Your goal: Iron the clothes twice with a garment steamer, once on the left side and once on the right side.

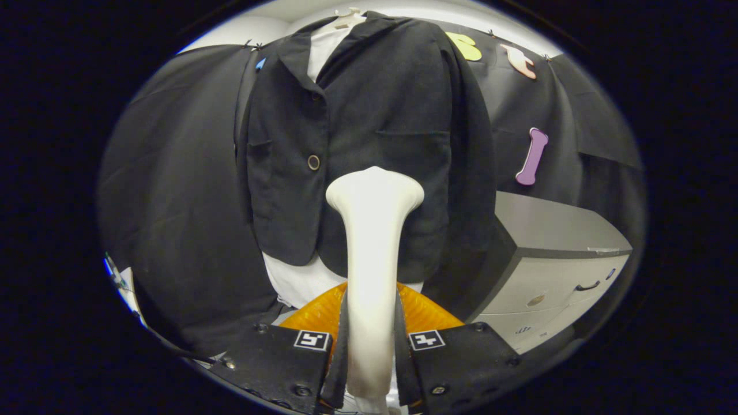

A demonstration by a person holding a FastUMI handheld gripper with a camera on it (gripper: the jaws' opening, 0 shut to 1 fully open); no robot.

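Black cloth (173,173) is hanging as the booth's wall, draping in soft folds and taking up the whole backdrop; a pale ceiling strip (253,29) is showing above the cloth's top edge, catching bright light; a light grey drawer cabinet (553,253) is standing against the cloth at its lower right, its flat top and dark-handled drawer fronts facing out.

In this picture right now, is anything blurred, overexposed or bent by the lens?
In the gripper view, the garment steamer, clamped in the hand-held gripper, looks glaring and soft low on its handle, nearest the lens; the black jacket is sharp but so dark that its folds barely read; the fisheye bulges the jacket and bends the grey drawer cabinet.
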